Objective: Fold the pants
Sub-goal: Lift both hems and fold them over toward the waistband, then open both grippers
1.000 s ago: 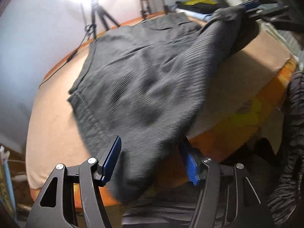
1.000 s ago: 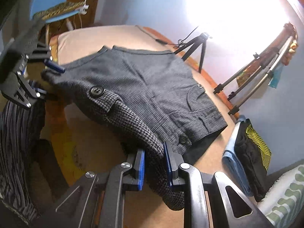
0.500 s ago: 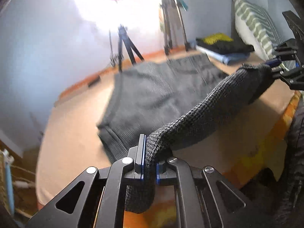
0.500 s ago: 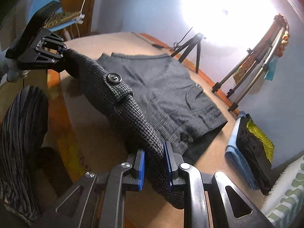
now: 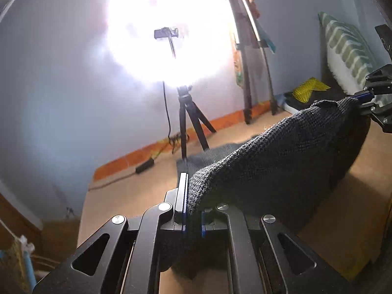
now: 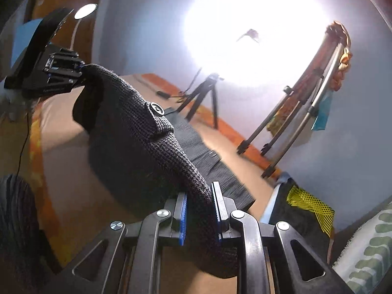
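- The dark grey knitted pants [image 5: 281,161] are held up in the air by their waistband, stretched between the two grippers, with the lower part draped down onto the tan desk [image 5: 127,196].
- A black round button [image 6: 156,109] can be seen on the lifted waistband in the right wrist view.
- The left gripper [image 5: 193,205] is clamped tight on one end of the waistband, its blue-padded fingers [image 5: 183,196] nearly together with the knit pinched between them.
- The right gripper [image 6: 199,210] is closed on the other end, and a thicker bunch of fabric is kept between its fingers [image 6: 216,201].
- Further back, a black tripod [image 5: 186,122] under a very bright ring light [image 5: 166,31] is seen by the blue wall.
- A yellow-and-black folded cloth [image 6: 308,205] and a green-striped pillow [image 5: 348,51] are sat off to the side.
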A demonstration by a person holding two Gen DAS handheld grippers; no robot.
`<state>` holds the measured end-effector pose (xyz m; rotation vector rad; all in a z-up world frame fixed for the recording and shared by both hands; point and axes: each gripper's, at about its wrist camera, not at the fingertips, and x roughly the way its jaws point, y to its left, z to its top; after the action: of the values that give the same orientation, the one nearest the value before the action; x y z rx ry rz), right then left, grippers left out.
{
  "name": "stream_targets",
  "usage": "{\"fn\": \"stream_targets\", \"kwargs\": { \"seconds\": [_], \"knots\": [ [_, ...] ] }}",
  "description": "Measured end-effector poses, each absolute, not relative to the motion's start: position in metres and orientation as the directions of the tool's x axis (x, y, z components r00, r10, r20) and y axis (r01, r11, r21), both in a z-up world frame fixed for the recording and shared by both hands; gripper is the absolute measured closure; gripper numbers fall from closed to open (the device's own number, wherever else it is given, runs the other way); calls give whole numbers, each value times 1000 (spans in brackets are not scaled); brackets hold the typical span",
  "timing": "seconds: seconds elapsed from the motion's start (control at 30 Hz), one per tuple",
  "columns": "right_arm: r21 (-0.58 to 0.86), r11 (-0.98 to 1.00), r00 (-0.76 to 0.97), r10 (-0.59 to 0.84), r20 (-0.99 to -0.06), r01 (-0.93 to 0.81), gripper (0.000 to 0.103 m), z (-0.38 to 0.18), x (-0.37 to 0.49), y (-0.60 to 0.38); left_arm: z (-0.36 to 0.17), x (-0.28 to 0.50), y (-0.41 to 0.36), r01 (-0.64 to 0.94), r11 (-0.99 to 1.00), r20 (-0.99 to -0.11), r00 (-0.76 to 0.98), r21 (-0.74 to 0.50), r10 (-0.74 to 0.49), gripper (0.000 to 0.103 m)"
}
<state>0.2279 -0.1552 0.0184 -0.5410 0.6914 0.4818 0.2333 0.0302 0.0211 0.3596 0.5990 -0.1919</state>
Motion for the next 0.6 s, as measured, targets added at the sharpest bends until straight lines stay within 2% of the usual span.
{"fn": "stream_targets", "kwargs": {
  "seconds": [0.23,0.6],
  "knots": [
    [-272,796,661,203,-723,-541,88,-2,295,-160,3,298,23,279,915,-608,792,291,-48,97],
    [-221,825,576,147,-804,-520,88,-74,390,-161,-54,378,15,305,889,-695,719,341,20,97]
  ]
}}
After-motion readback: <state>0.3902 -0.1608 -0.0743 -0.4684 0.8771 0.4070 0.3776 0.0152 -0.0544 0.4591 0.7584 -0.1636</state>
